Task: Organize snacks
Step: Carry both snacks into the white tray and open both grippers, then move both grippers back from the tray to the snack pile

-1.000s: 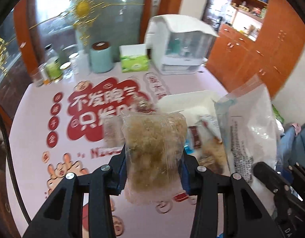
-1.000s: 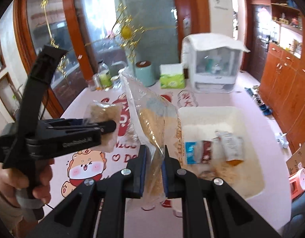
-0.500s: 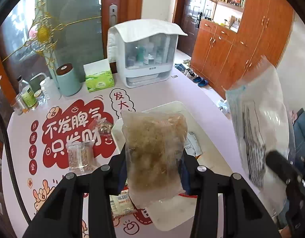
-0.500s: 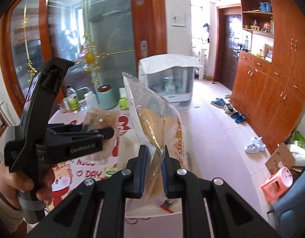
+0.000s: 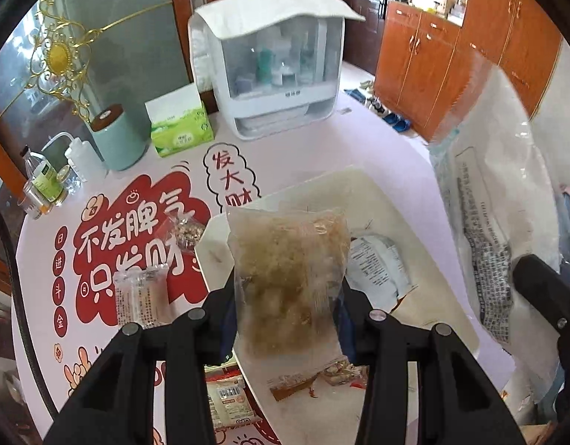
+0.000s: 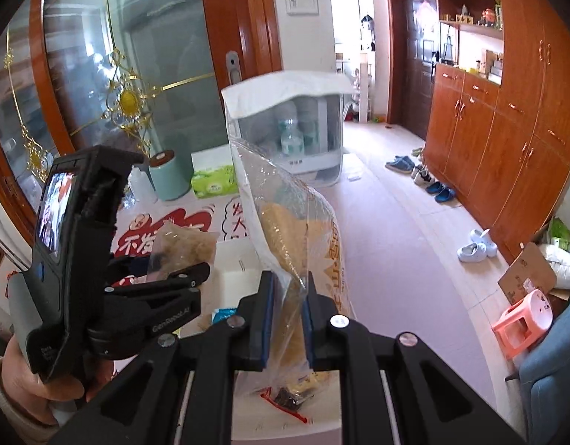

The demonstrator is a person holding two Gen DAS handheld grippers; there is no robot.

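My left gripper (image 5: 288, 296) is shut on a clear packet of brownish shredded snack (image 5: 288, 267), held upright above the near-left part of the white bin (image 5: 415, 200). The right wrist view shows that same left gripper (image 6: 181, 278) at the left, in a person's hand. My right gripper (image 6: 288, 296) is shut on a large clear bag of yellow snack (image 6: 296, 230), which stands up from the jaws over the bin's (image 6: 240, 263) right side. In the left wrist view this big bag (image 5: 500, 230) hangs at the right. Inside the bin lie a white packet (image 5: 377, 270) and small wrappers (image 5: 322, 374).
Loose packets (image 5: 140, 296) (image 5: 184, 231) (image 5: 227, 404) lie on the pink printed tablecloth left of the bin. At the table's back stand a white storage box (image 5: 277, 66), a green tissue box (image 5: 181, 126), a teal canister (image 5: 118, 137) and bottles (image 5: 43, 178). Floor, shoes and a pink stool (image 6: 526, 322) lie to the right.
Both grippers have swung to the right with their packets; the bin now sits under the left packet, and the right view looks past the table edge to the floor. Both grips are unchanged.
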